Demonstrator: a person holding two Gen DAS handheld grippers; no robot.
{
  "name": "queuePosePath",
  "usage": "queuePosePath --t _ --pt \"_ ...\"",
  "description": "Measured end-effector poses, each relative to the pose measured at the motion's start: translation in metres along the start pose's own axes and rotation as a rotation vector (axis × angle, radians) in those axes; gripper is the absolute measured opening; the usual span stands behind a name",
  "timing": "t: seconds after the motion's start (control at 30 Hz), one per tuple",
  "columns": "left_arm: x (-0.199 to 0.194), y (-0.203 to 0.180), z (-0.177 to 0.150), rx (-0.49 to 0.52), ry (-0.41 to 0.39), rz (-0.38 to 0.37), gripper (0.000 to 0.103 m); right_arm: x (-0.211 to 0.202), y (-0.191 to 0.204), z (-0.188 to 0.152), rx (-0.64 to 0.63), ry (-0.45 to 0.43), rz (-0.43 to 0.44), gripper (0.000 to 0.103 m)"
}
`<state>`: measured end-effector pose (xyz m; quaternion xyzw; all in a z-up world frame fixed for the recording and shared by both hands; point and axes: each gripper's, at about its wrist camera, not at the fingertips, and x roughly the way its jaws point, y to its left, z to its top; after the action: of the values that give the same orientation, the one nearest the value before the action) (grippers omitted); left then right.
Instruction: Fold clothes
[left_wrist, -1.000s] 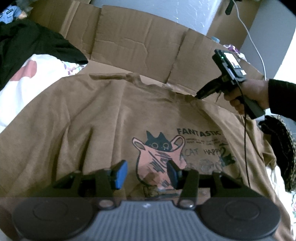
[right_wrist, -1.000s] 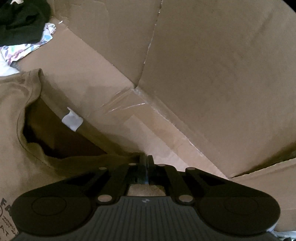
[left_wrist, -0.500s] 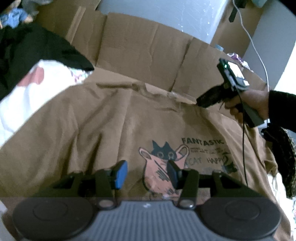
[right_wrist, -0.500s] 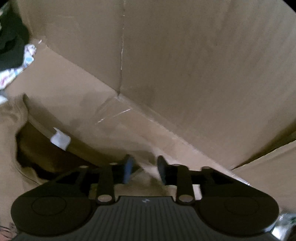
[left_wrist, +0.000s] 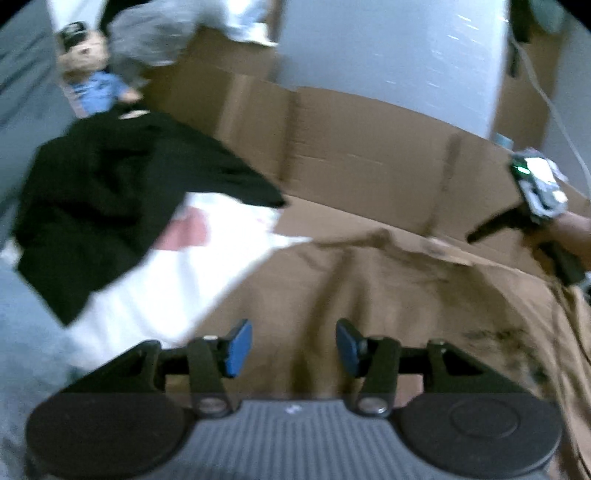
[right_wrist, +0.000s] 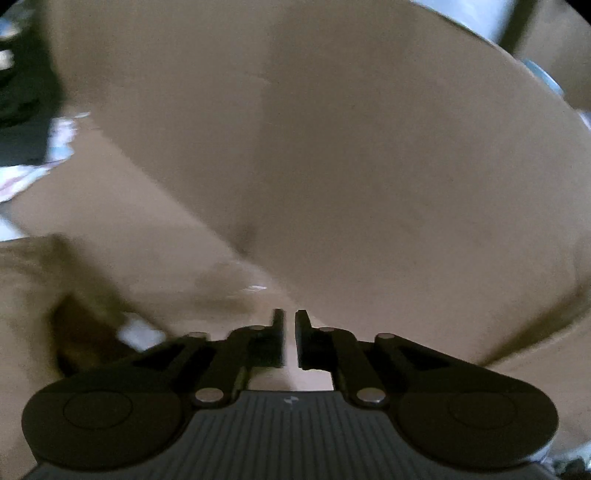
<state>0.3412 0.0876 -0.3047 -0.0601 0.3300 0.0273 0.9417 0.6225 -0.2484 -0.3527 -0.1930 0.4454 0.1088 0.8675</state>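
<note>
Black-framed and blue-padded, the left gripper (left_wrist: 293, 347) hovers with its jaws about half apart and nothing between them, above the lower body of a brown T-shirt (left_wrist: 388, 295). At the far right the right gripper (right_wrist: 290, 339), held in a person's hand (left_wrist: 570, 236), sits by the shirt's shoulder; its jaws have just been closing to a narrow slit, and no cloth can be seen in that gap.

Spread on flattened cardboard (left_wrist: 351, 155), the shirt lies with its collar toward the upright cardboard wall and its hem toward the left gripper, so its long axis runs from near to far. A black garment (left_wrist: 110, 192) and a white one (left_wrist: 177, 273) lie just beside its left edge.

With neither gripper on the fabric, the risk appears to be a mismatched regrasp: one side pinched and lifted alone would drag the shirt askew and wrinkle it. A pinch placed too far left could catch the neighbouring white cloth as well.
</note>
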Motion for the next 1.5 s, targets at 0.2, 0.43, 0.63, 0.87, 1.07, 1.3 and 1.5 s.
queuePosePath --t 0.2,0.43,0.63,0.87,1.07,1.3,1.5 --pt "-0.006 0.036 0.009 0.049 0.048 0.134 0.053 -0.02 0.041 0.02 -0.061 -0.029 0.134 0.026" --pt "-0.001 0.067 -0.001 0.004 0.118 0.11 0.032 -0.048 0.091 0.035 -0.134 -0.058 0.266 0.034" --pt "0.02 0.067 -0.016 0.022 0.195 0.063 0.035 -0.05 0.13 0.049 -0.202 -0.057 0.288 0.036" --pt "0.028 0.059 -0.025 0.094 0.246 0.048 0.041 -0.026 0.168 0.061 -0.301 -0.01 0.285 0.054" --pt "0.02 0.062 -0.02 0.083 0.232 0.032 0.004 -0.014 0.179 0.059 -0.352 0.028 0.246 0.054" --pt "-0.025 0.067 0.012 0.031 -0.04 0.14 0.004 -0.02 0.169 0.063 -0.345 0.027 0.214 0.054" --pt "-0.018 0.081 0.032 0.036 -0.066 0.15 0.004 -0.017 0.169 0.067 -0.339 0.038 0.231 0.054"
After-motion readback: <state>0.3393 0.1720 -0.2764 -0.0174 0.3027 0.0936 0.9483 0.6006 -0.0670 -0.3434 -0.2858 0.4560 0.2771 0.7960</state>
